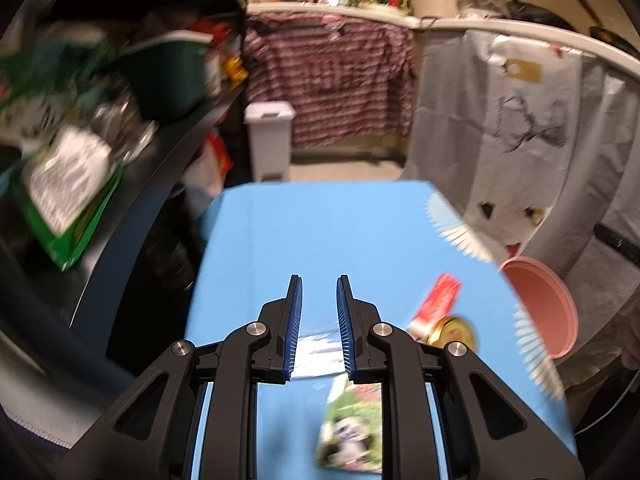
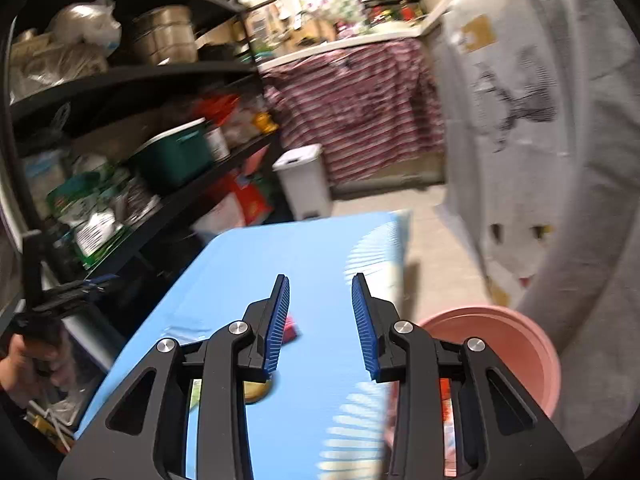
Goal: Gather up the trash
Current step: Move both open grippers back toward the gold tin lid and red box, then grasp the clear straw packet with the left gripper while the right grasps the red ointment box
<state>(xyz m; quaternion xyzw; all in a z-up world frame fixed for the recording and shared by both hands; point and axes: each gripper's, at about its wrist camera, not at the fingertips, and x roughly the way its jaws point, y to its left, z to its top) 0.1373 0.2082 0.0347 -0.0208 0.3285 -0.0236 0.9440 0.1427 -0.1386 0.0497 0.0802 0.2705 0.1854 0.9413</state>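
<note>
We're looking down both wrist views here, and everything's pretty smeared with blur. In the left wrist view our left hand-held gripper (image 1: 319, 280) sits bottom centre with a narrow gap between its blue pads and nothing in it, so it's open and empty. Under it is the bench (image 1: 320, 232), covered in bright blue. The trash is scattered low in the frame – a panda-print wrapper (image 1: 352, 428) right under the gripper at the bottom, a red packet (image 1: 438, 298) to the lower right, and a gold round lid (image 1: 454, 330) touching the packet's near end. Something pale and shiny lies between the pads further back, but it's too blurred to call. Off the bench's right edge is a pink bucket (image 1: 540, 304).

In the right wrist view our right hand-held gripper (image 2: 320, 278) has its jaws apart – empty too, just blue bench showing through. The bucket fills the lower right, beside the bench edge. A white pedal bin (image 2: 304, 184) stands on the floor past the far end of the bench, mid-frame. Black shelves (image 2: 132, 76) packed with stuff run down the left side, and at the far left edge we can see a hand (image 2: 24, 364) gripping the other tool's handle.
</note>
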